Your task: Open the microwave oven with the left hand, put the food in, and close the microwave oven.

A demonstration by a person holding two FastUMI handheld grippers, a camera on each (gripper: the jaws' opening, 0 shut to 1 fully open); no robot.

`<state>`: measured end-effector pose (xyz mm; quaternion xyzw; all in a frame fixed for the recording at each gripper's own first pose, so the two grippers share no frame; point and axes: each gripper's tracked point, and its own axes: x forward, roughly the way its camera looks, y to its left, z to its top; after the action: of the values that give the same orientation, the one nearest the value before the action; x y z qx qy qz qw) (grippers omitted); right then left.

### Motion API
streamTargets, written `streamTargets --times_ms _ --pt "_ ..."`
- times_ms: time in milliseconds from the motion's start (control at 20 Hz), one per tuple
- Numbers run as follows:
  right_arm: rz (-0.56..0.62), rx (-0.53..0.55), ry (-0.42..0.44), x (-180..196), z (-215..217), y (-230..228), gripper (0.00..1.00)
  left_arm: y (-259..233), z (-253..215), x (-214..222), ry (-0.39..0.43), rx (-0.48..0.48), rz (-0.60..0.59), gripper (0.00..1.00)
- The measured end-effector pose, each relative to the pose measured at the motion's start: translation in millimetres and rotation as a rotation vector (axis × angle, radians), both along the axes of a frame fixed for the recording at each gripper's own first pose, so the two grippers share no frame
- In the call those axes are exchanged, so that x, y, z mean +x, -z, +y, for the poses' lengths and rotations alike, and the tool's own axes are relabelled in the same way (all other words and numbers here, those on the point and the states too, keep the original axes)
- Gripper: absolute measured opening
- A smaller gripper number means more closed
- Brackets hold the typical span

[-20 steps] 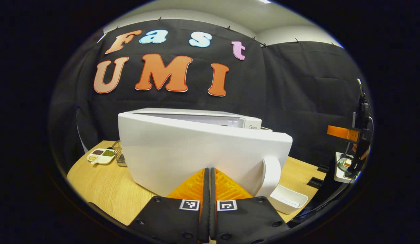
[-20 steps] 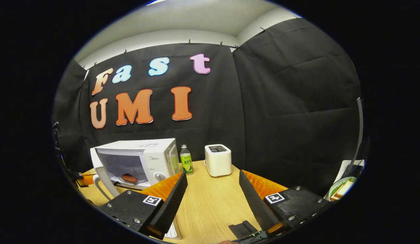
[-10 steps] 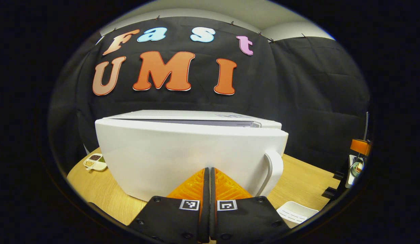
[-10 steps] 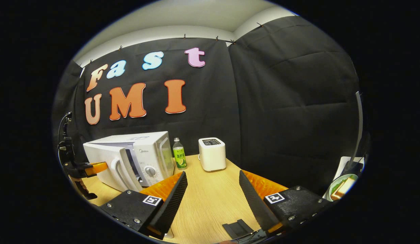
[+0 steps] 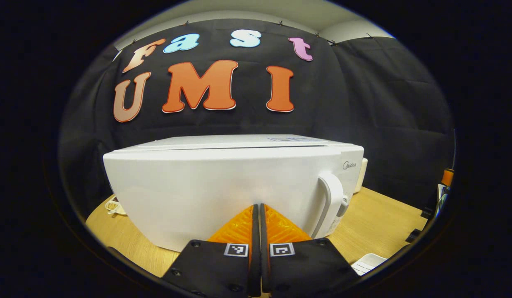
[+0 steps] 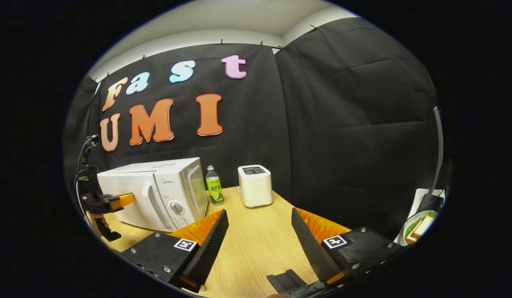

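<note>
One white box-shaped microwave oven (image 5: 223,186): door flush shut under my closed, empty left gripper (image 5: 257,215); right gripper (image 6: 258,231) fingers apart, idle. Task looks complete.

- L gripper (image 5: 257,209): ribbed fingers, black blocks w/ square b/w tags, screws.
- R gripper (image 6: 256,219): same build; ridged pads (image 6: 212,240), tags, screws.

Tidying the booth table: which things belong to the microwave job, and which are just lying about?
Job:
microwave
its door, which looks shut
left tool, closed, against the door

Lying about:
bottle
toaster
snack dish
plate of food
right tool, open
</note>
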<state>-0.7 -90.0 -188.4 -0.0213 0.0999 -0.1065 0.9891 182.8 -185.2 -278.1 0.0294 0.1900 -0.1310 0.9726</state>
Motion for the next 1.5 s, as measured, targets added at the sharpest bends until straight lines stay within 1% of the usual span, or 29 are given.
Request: streamTargets --times_ms 50,100,150,300,350,450,550,850,1100,1250,1300,1350,1400,1450,1500 --pt "0.008 -0.002 -0.002 1.7 0.7 2.7 0.95 -0.4 -4.1 4.2 0.004 -0.014 -0.015 0.05" --pt "0.018 -0.004 -0.002 2.1 1.8 5.0 0.95 3.1 -4.4 0.5 -0.008 0.008 0.037 0.05" --pt "0.022 -0.006 -0.003 2.3 2.4 6.8 0.95 3.0 -3.7 2.6 -0.012 0.002 0.002 0.05" --pt "0.030 -0.005 -0.003 0.5 4.6 5.8 0.95 3.9 -4.1 -1.2 0.011 0.033 -0.010 0.05" --pt "0.030 -0.009 -0.007 -0.8 7.7 4.1 0.95 1.4 4.2 -3.8 0.002 0.045 0.002 0.05" --pt "0.034 -0.022 -0.016 -2.7 12.6 1.1 0.95 -15.2 13.6 -9.9 -0.002 -0.023 -0.006 0.05" --pt "0.035 -0.036 -0.031 -4.7 18.5 -3.3 0.95 -41.0 35.6 -19.2 -0.022 -0.061 -0.020 0.05" --pt "0.002 -0.033 -0.101 0.0 57.1 -35.2 0.95 -112.4 127.6 -54.2 -0.083 -0.082 -0.013 0.05" --pt "-0.043 -0.045 -0.174 4.7 97.0 -71.6 0.95 -179.8 211.4 -85.3 -0.147 -0.038 -0.071 0.05" --pt "-0.056 -0.027 -0.208 11.4 119.5 -90.6 0.95 -211.2 243.8 -107.6 -0.173 -0.006 -0.103 0.05" --pt "-0.063 -0.028 -0.216 13.1 124.2 -96.6 0.95 -220.2 251.5 -114.7 -0.180 -0.004 -0.111 0.00" --pt "-0.071 -0.035 -0.220 13.5 128.8 -103.2 0.95 -228.7 258.2 -120.7 -0.190 -0.004 -0.119 0.05" --pt "-0.079 -0.047 -0.226 13.3 131.6 -108.3 0.95 -234.7 266.6 -127.1 -0.204 -0.003 -0.122 0.05" --pt "-0.087 -0.057 -0.232 12.1 135.7 -113.7 1.00 -238.9 274.5 -131.4 -0.225 0.003 -0.119 0.05" --pt "-0.097 -0.064 -0.239 10.5 138.6 -118.8 0.95 -242.1 283.3 -137.5 -0.244 0.015 -0.117 0.05"
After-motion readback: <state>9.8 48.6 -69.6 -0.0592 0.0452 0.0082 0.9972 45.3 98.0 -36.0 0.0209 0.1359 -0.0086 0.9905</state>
